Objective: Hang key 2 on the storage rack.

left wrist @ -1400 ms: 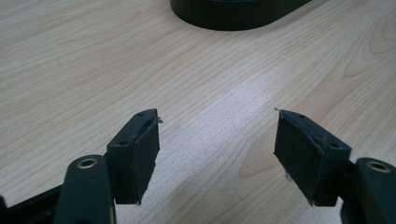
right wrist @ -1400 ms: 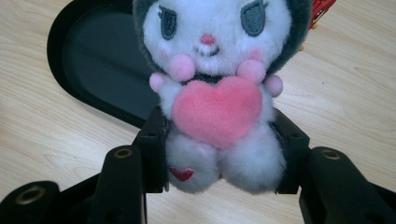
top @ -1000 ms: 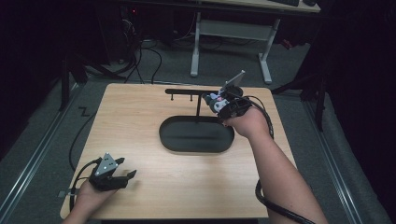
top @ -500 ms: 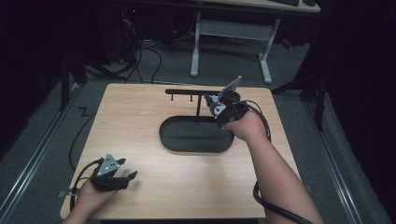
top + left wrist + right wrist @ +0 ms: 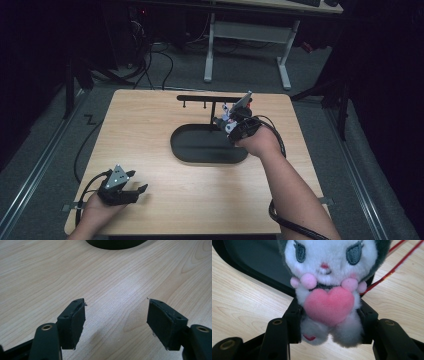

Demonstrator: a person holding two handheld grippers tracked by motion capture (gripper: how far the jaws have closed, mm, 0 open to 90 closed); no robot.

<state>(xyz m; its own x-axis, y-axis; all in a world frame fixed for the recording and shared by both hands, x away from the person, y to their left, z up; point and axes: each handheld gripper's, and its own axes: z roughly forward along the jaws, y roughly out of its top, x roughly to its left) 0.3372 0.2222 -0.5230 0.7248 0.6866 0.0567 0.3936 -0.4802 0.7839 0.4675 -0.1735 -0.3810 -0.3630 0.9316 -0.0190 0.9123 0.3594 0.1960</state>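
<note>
Right tongs (image 5: pixel 329 322) clamping plush toy (image 5: pixel 327 277), over black tray (image 5: pixel 254 260)

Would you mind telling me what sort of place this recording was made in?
Probably a lab or workshop: a light wooden table on grey floor, loose cables behind it, and a white-legged desk beyond in dim surroundings.

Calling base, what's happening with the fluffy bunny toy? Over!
Right gripper shut on white plush bunny with pink heart, above black oval tray. Left gripper open, empty, over wooden table. Nothing in the way.
</note>
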